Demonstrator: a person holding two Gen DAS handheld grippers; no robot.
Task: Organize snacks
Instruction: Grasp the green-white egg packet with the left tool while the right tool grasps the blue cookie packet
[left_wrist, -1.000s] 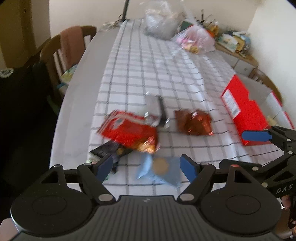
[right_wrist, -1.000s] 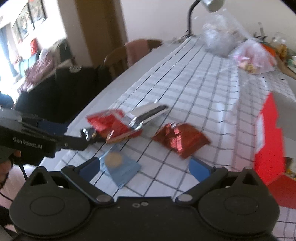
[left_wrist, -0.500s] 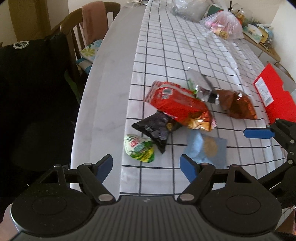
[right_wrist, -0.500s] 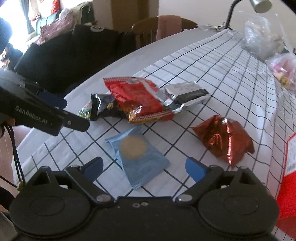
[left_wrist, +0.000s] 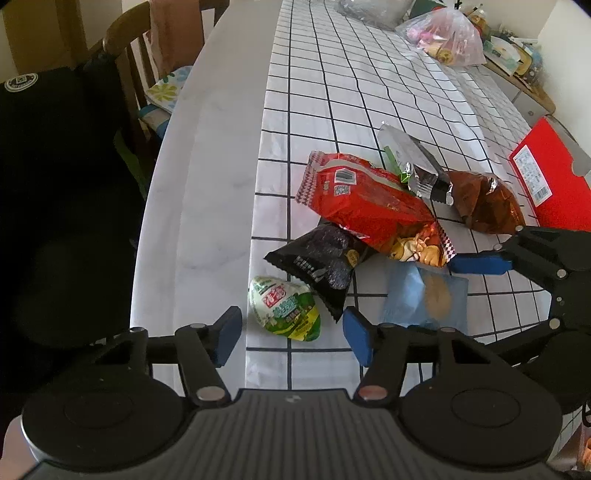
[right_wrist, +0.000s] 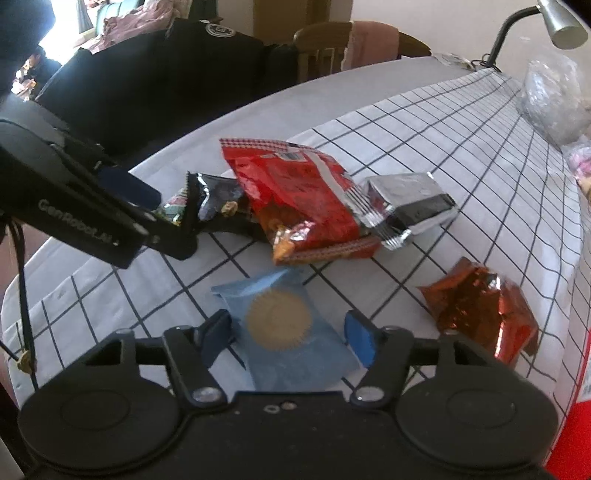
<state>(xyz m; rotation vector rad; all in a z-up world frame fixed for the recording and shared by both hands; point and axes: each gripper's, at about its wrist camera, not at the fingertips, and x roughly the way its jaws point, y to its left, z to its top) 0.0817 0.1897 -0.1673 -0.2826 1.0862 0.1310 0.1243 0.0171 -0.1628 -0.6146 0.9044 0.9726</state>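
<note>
Snacks lie on a checked tablecloth (left_wrist: 332, 92): a green-white packet (left_wrist: 284, 308), a black packet (left_wrist: 319, 260), a big red bag (left_wrist: 369, 203), a silver wrapper (left_wrist: 417, 166), a brown foil bag (left_wrist: 484, 203) and a blue cookie packet (left_wrist: 424, 295). My left gripper (left_wrist: 291, 336) is open, its blue pads on either side of the green-white packet. My right gripper (right_wrist: 288, 338) is open around the blue cookie packet (right_wrist: 284, 332). The red bag (right_wrist: 295, 195), silver wrapper (right_wrist: 406, 206) and brown foil bag (right_wrist: 480, 314) lie beyond it.
A red box (left_wrist: 546, 181) stands at the right table edge. Plastic bags (left_wrist: 443, 37) sit at the far end, with a desk lamp (right_wrist: 554, 22). Wooden chairs (left_wrist: 147, 55) and a dark jacket (right_wrist: 147, 74) are along the left side.
Both grippers have moved down and closer to the table. The left one has come over the green-white packet, the right one over the blue cookie packet. Both have narrowed a little.
</note>
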